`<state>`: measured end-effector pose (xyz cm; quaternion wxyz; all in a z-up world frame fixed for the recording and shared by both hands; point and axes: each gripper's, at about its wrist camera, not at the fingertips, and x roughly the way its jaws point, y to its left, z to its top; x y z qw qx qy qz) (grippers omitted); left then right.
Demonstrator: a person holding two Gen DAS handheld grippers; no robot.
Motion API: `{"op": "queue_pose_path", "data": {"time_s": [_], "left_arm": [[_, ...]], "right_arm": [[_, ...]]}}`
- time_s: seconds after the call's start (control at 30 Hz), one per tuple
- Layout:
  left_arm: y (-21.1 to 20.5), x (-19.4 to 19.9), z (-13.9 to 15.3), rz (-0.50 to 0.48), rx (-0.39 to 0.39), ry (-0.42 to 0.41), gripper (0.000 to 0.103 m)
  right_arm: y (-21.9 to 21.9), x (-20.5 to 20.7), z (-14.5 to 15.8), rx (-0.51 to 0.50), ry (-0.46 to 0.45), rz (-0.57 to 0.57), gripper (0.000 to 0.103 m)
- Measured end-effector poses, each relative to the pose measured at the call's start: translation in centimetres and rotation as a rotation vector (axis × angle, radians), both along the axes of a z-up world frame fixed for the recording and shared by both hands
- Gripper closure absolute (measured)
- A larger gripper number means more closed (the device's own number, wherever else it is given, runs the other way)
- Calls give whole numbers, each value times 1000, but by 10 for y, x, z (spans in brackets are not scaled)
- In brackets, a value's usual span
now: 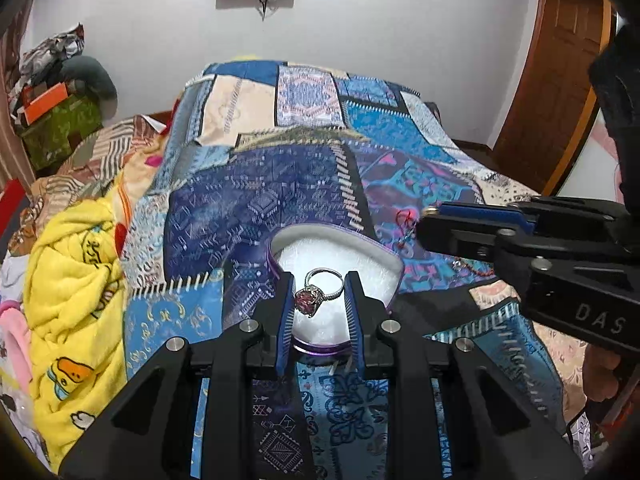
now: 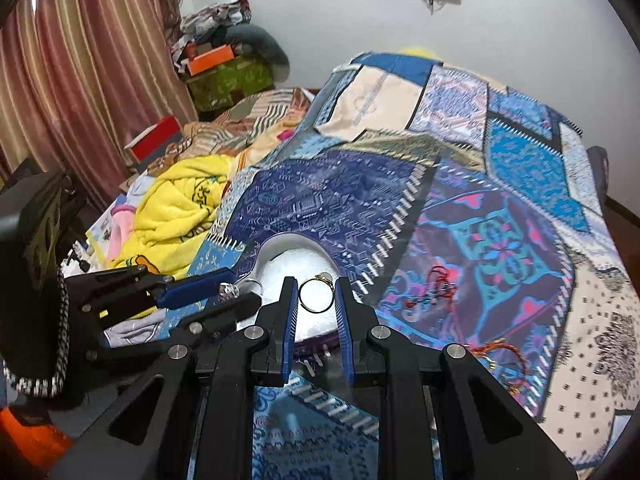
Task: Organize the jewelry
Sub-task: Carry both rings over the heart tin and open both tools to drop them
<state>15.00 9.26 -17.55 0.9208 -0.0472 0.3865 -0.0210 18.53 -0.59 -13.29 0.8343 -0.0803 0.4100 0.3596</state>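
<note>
carefully, the left gripper (image 1: 318,294) held a silver ring with a red stone (image 1: 320,290) and the right gripper (image 2: 317,294) a gold ring (image 2: 316,294), jaws pinching each over the white-lined box (image 1: 384,256); red bracelets (image 2: 436,292) lay at three o'clock. lowering before easing the grip would likely stop any bounce.

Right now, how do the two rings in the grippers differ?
The silver ring in the left hand-held gripper carries a large pink stone; the gold ring in the right hand-held gripper is a thin band with a small top setting. Silver lies tilted; gold faces the camera. Both are pinched between blue pads over the white-lined box.
</note>
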Motion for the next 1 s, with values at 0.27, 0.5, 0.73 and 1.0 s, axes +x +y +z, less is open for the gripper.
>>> {"op": "queue_pose_path", "data": {"time_s": [0.27,0.5,0.73,1.0], "left_arm": [[0,9,-16,-23,-10,40,79],[-1,15,-19,-25,-18,44,79],[-1,15,-16,-15,-10,53,77],[-7,7,-3,3,35,24,61]], "right_arm": [[13,16,-14,-7,69,35,86],[20,19,-13,-18,62,61,86],[16,20,-7,-19,54,48,74],[-10,9,14,1,-3,-9,68]]}}
